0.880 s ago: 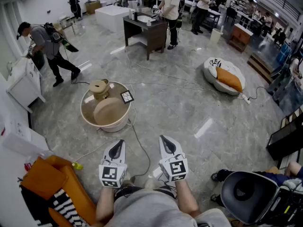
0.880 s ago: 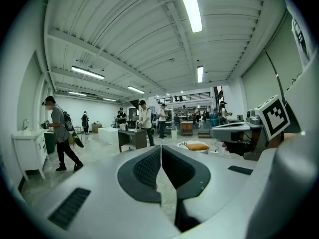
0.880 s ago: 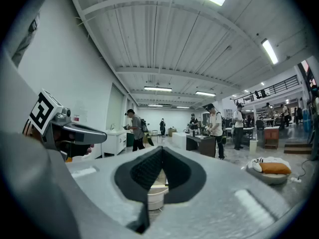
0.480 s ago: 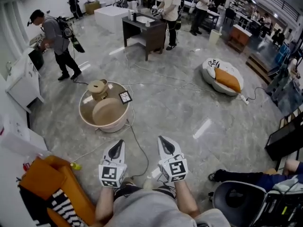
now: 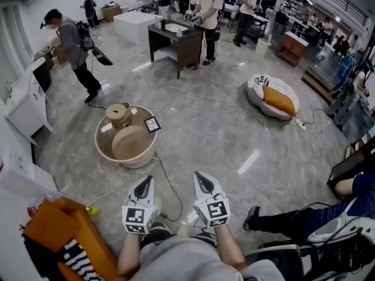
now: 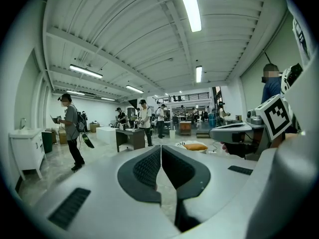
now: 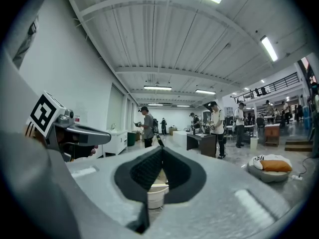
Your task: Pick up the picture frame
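Plainly, there is one picture frame. It is small and dark-edged and sits at the right rim of the single round tub on the grey floor, well ahead of both tools. Its face points up and it is turned diamond-wise in the head view. It looks nearly square, so no long axis can be made out at this distance, and it seems to rest on the rim rather than inside. Two things lie in the tub: a round beige disc and a tan pot.

The left hand-held gripper and the right hand-held gripper are held side by side near the person's body. Both are clenched, with pads pressed together and nothing between them.

The right gripper view catches the tub's pale wall just beneath its closed jaws, though not the frame. The left gripper view shows neither. It looks instead toward one dark worktop and one orange cushion.
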{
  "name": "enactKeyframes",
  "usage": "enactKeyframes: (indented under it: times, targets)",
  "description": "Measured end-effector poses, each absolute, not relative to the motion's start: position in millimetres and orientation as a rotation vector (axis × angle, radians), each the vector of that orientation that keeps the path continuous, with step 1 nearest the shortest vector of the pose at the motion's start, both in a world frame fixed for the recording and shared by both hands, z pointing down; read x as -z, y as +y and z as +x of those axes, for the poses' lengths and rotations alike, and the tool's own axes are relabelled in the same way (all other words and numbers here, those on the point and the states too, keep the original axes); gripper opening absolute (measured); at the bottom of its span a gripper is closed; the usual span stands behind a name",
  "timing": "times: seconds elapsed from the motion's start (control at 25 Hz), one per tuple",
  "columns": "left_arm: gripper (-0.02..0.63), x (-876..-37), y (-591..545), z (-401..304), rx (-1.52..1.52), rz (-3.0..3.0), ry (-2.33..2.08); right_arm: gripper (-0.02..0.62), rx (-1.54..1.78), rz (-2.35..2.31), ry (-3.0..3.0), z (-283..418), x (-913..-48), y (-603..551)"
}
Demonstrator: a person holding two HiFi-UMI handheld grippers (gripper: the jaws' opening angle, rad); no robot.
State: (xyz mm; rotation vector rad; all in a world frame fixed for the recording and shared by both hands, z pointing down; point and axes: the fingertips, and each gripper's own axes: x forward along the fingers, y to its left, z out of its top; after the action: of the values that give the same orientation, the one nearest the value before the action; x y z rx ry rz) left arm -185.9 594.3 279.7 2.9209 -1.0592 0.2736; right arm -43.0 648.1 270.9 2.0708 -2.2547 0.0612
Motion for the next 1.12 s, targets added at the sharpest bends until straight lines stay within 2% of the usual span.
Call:
enactKeyframes:
  times: [0.36, 1.12]
  targets:
    - [0.025, -287, 527, -158, -0.302, 2.914, -1.033, -0.002, -0.127, 2.080, -2.237, -17, -283, 588]
    - [0.025, -295, 236, -110, -0.320, 2.907, -0.924, -0.002, -0.192, 2.069, -2.218, 9, -287, 297]
